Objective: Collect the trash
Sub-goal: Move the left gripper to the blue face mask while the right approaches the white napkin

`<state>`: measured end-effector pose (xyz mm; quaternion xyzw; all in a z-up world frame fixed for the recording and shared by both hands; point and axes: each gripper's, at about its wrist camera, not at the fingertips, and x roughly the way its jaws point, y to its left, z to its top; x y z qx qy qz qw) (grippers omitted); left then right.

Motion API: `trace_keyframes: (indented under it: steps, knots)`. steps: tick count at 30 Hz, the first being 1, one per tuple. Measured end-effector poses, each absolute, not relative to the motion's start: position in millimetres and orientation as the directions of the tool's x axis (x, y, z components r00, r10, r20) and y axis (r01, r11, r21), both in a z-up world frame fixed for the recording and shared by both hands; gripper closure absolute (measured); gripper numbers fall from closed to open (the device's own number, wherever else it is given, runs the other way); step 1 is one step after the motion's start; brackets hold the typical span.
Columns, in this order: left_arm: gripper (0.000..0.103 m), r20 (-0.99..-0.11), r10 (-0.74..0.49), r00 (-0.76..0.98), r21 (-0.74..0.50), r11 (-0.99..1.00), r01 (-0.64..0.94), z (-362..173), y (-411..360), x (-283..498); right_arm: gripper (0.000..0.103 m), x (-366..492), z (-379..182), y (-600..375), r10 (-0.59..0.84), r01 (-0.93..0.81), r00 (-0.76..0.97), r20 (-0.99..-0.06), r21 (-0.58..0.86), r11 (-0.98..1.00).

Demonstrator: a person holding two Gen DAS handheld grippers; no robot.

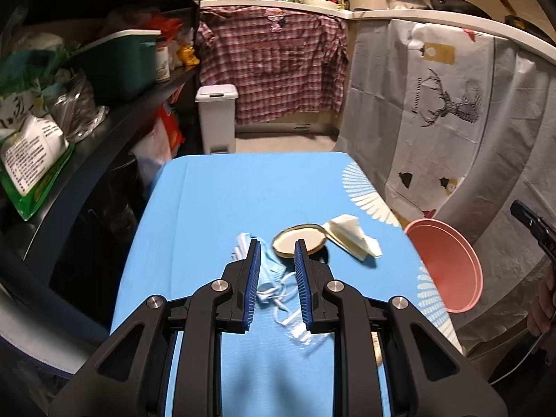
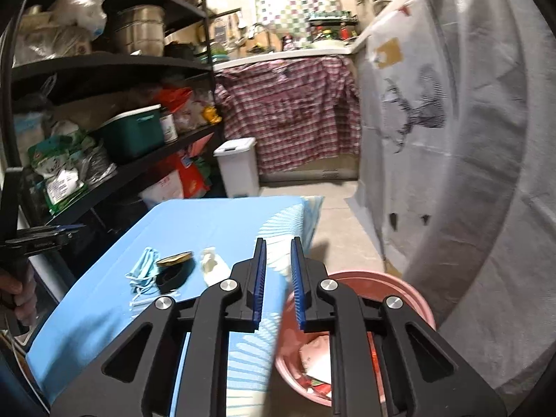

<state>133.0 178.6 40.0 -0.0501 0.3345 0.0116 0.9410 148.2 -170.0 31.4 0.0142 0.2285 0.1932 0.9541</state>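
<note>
On the blue table (image 1: 215, 208) lie a light blue face mask (image 1: 269, 271) with white ear loops, a round gold-rimmed lid (image 1: 295, 234) and a crumpled white tissue (image 1: 351, 234). My left gripper (image 1: 278, 243) hangs open just above the mask and the lid's near edge, nothing between its blue pads. A pink basin (image 2: 410, 295) stands on the floor at the table's right side, with paper scraps inside. My right gripper (image 2: 278, 241) is over the gap between table edge and basin, jaws narrow but apart and empty. The right wrist view shows the mask (image 2: 144, 264), lid (image 2: 173, 259) and tissue (image 2: 210, 264) to its left.
A black shelf rack (image 1: 104, 111) packed with bags and a green box runs along the table's left. A white pedal bin (image 1: 216, 118) stands beyond the table's far end. A counter draped with grey cloth (image 1: 434, 104) curves along the right. Bare floor (image 2: 340, 229) lies past the basin.
</note>
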Motion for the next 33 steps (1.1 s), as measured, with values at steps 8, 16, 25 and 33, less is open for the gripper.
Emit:
trace_keyframes:
  steps: [8,16,25,33]
  knots:
    - [0.082,-0.648,-0.004,0.761,-0.103,0.991,-0.083,24,194,143,0.088,166,13,-121,0.441,-0.449,0.773,-0.456,0.098,0.888]
    - [0.082,-0.664,0.007,0.748,-0.091,0.992,-0.09,11,197,156,0.082,184,-9,-87,0.462,-0.501,0.735,-0.496,0.063,0.863]
    - [0.082,-0.69,0.013,0.724,-0.098,0.989,-0.111,-10,201,175,0.082,207,-32,-59,0.483,-0.548,0.685,-0.546,0.052,0.835]
    - [0.082,-0.719,0.012,0.695,-0.09,0.99,-0.111,-31,200,190,0.082,221,-52,-37,0.487,-0.585,0.648,-0.586,0.028,0.811]
